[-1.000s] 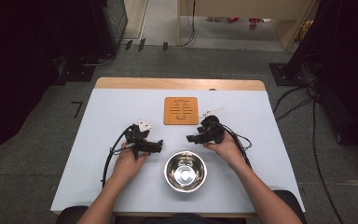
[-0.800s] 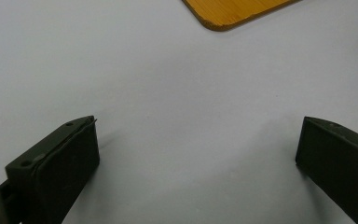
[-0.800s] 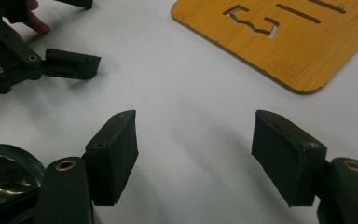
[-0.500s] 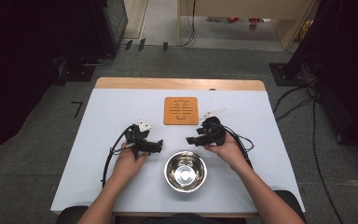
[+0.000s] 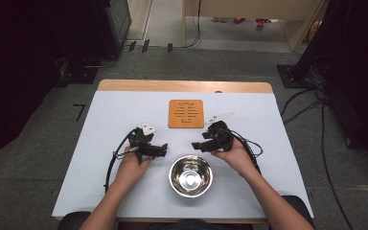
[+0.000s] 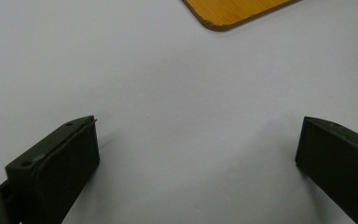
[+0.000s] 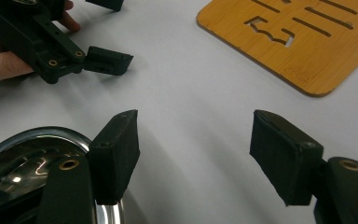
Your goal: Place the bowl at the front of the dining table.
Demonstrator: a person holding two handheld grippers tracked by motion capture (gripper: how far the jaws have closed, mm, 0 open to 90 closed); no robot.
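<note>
High view: both forearms come in from the bottom edge and angle inward toward frame centre, hands resting low on the white table (image 5: 115,110), one either side of the steel bowl (image 5: 190,176)

Left gripper (image 5: 162,151) sits left of centre, hand wrapped around its body from below, jaws pointing right toward the middle of the frame, cable looping down along the left forearm. Left gripper view: both black jaws rise at lower left and lower right, wide apart, bare tabletop between them, nothing gripped; a corner of the bamboo board (image 6: 235,11) pokes in at top centre

Right gripper (image 5: 197,145) sits right of centre, hand cupped under it, wrist bent so the jaws point left, facing the left gripper across a small gap. Grey plate sticks up at its upper side, cable trails down past the right wrist. Right gripper view: jaws stand clearly parted, nothing between the pads; left jaw hangs over the bowl rim (image 7: 51,135) at lower left, I can't tell if it touches

Bowl: lower centre of the high view, upright, between the two hands and just below both jaw tips, no gripper holding it

Board lies flat at upper centre, above both grippers, upper right in the right gripper view
</note>
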